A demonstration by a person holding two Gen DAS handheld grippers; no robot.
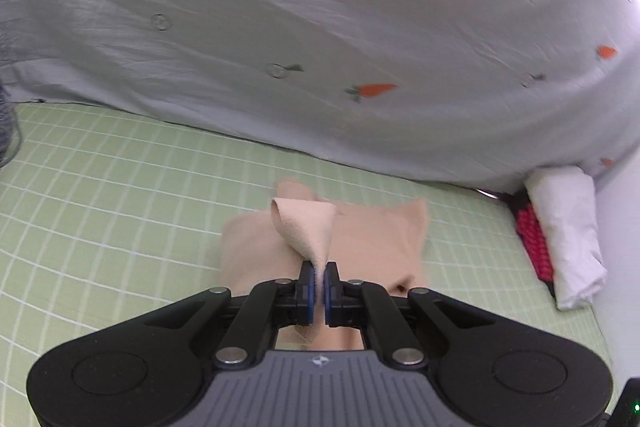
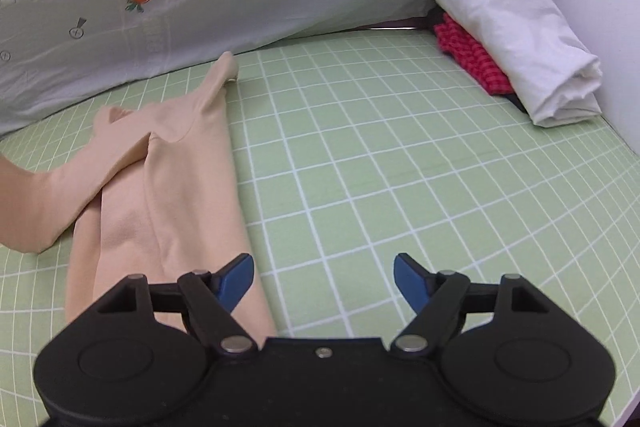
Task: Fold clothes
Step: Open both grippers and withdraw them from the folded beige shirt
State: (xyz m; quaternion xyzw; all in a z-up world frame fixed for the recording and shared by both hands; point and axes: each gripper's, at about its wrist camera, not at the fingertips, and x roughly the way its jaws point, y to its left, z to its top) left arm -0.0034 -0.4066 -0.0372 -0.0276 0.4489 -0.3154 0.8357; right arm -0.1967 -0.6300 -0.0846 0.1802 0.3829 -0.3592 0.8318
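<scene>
Left gripper (image 1: 319, 273) is clamped tight on a strip of the beige garment (image 2: 160, 195), pads nearly touching with only fabric between them. That strip curls up out of the pinch and flops forward, lifted clear of the rest of the piece. Right gripper (image 2: 323, 281) is spread wide, holds nothing, and hovers over the green checked sheet (image 2: 400, 167) just beside the garment's right edge; its left finger overlaps that edge in view, and we can't tell whether it touches.

Progress, as we judge it: we're mid-fold. The garment lies lengthwise on the sheet, partly doubled over itself, one limb drawn left across the body, edges uneven. It's not a tidy packet, so squaring it up remains. A white folded bundle (image 2: 516, 39) and a red checked item (image 2: 468, 55) sit stacked by the wall, well apart.
</scene>
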